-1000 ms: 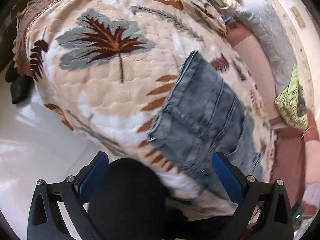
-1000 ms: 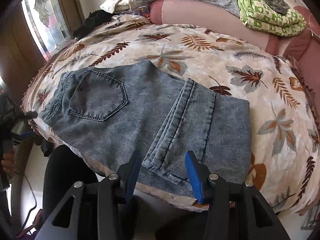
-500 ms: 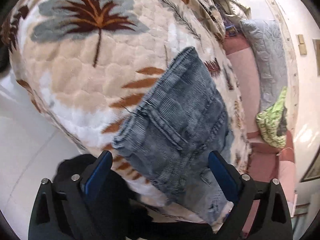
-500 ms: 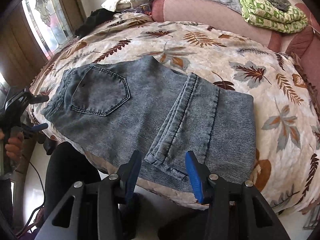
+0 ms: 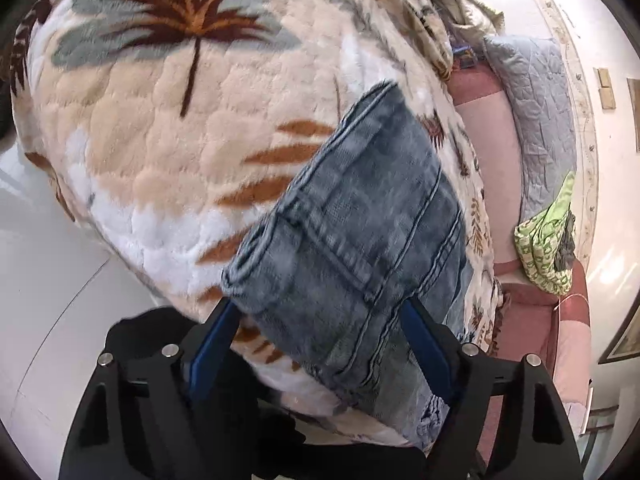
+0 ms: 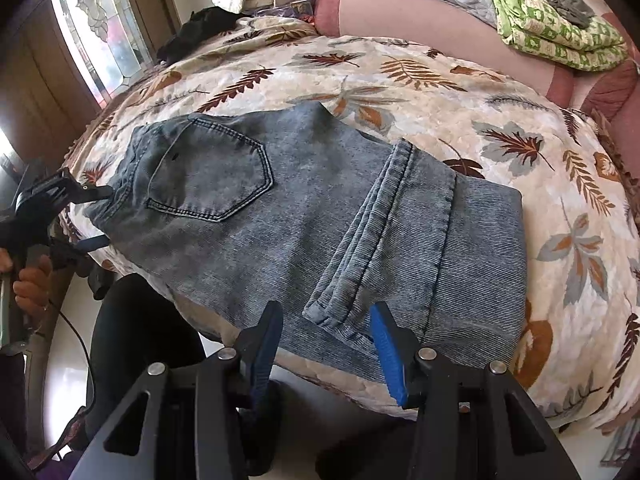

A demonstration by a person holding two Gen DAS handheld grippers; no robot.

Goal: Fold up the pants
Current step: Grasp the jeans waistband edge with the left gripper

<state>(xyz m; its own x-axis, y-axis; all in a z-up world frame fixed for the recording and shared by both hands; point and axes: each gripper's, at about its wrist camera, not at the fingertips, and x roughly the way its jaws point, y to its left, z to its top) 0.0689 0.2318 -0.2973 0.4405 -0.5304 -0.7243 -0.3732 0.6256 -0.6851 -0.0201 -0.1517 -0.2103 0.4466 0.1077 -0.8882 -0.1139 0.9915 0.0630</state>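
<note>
Bedding with a leaf print, the blanket (image 6: pixel 460 112), carries the pants (image 6: pixel 280 208), which lie along its near edge, waistband toward the near left corner and legs already doubled back on themselves toward the right. One fold looks done; I judge a second fold, bringing the two ends together, is what remains.

At the waistband end the left gripper (image 5: pixel 316 320) has its jaws closing with the denim's corner between the blue pads, not yet pressed. The right gripper (image 6: pixel 328 332) stands at a middling gap around the leg hems (image 6: pixel 340 304), touching neither side.

Only the right wrist view shows the back pocket (image 6: pixel 208 176), the whole garment and the person's hand (image 6: pixel 28 280). Only the left wrist view shows the waistband's rolled edge up close.
</note>
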